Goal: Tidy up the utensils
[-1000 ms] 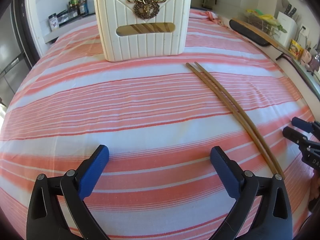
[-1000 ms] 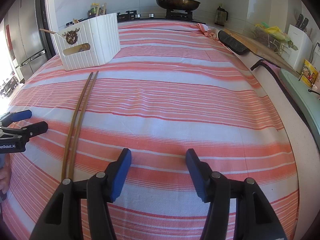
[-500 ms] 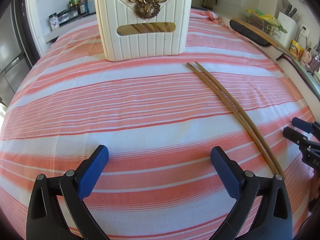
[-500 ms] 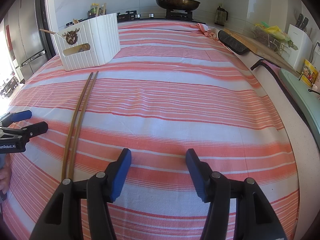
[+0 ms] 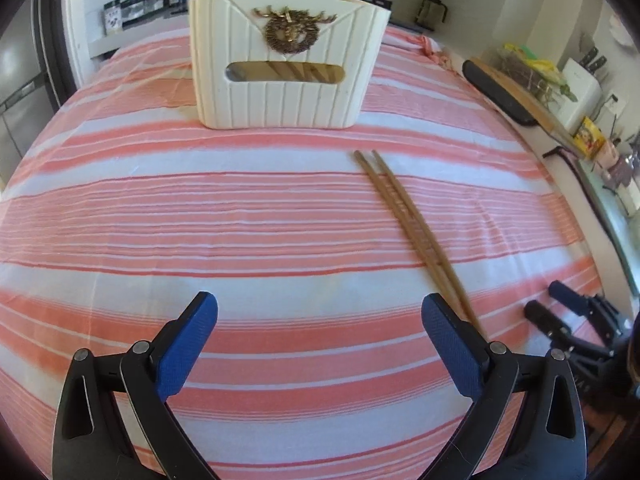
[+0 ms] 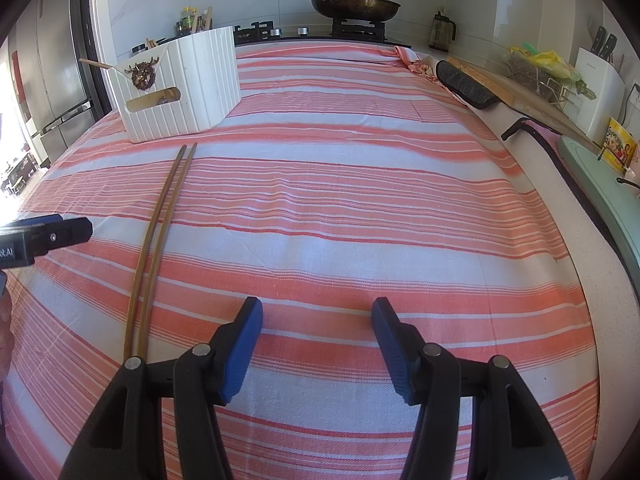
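In the left wrist view, the left claw (image 5: 319,340) fills the bottom of the frame with its blue pads (image 5: 188,350) spread wide and nothing between them, released above the table (image 5: 120,220), which is covered with a cloth of orange-pink and white stripes. A pair of long wooden chopsticks (image 5: 412,236) lies flat on the cloth at right of centre, side by side and almost touching, running from just below the holder down toward the right pad of this claw, where their near ends pass behind it. The white ribbed utensil holder (image 5: 286,60) stands upright at the top centre, with a bronze deer-head ornament on its front and a slot handle through which wooden pieces show; more wooden sticks poke out of its top. The right claw (image 6: 316,334) occupies the bottom of the right wrist view, likewise released, its pads parted over bare cloth and holding nothing. There the chopsticks (image 6: 160,240) run along the left side of the frame, from near the holder (image 6: 180,88) at upper left down to the claw's left arm. A lidded frying pan (image 6: 356,4) sits on the stove at top centre, beyond the cloth.
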Motion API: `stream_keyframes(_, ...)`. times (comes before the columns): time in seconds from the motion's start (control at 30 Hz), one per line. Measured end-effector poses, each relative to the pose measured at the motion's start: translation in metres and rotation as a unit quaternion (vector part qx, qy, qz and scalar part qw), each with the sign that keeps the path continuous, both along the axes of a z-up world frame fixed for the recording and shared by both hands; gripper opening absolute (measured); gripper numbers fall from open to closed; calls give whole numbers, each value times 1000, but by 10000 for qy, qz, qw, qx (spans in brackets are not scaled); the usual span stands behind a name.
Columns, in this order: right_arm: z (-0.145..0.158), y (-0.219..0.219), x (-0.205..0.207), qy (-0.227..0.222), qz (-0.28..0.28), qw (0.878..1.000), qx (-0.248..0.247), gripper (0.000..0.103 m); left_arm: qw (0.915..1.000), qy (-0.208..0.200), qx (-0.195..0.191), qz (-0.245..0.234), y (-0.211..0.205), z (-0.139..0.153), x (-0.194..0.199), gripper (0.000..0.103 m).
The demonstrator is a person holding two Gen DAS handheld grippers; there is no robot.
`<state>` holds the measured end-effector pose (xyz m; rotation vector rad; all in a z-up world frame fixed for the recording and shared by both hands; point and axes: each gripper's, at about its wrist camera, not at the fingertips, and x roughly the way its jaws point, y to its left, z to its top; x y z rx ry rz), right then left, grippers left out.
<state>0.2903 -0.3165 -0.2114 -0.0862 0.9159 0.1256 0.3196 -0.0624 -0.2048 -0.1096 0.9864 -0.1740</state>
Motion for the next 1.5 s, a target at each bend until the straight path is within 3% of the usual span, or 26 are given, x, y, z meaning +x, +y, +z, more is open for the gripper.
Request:
stream_keyframes(0.23,0,0,0,0,-1,10000,4,58,9987,-37,479,155,-44,-5,25,102)
stream_keyframes(0.43,0,0,0,0,-3,10000,6,58,9968,119,600,521,-46,-19,32,102)
stream_keyframes(0.57,0,0,0,0,-3,10000,4,58,9944,74,939,480,-54,-21,31,102)
stream_keyframes(0.67,0,0,0,-1,-4,10000,7,58,9957,-7,866,342,-54,-16,26,82)
stream_keyframes(0.73,0,-1,0,-1,-4,10000,6,58,9960,-73,875,144,-55,-11,20,48)
stream_keyframes(0.77,0,-1,0,-1,-4,10000,8,58,9959,-99,894,36,-56,-10,17,39)
stream_keyframes(0.83,0,-1,0,-1,-5,10000,8,58,9942,-169,1053,-119,-57,-7,11,10)
stream_keyframes(0.9,0,-1,0,-2,-5,10000,6,58,9931,-175,1148,-169,-51,-7,7,5)
stream_keyframes(1.4,-1,0,0,-4,-5,10000,-12,58,9978,79,647,139,47,-10,-19,6)
stream_keyframes(1.5,-1,0,0,-4,-5,10000,-8,58,9992,110,374,34,54,-9,-21,12)
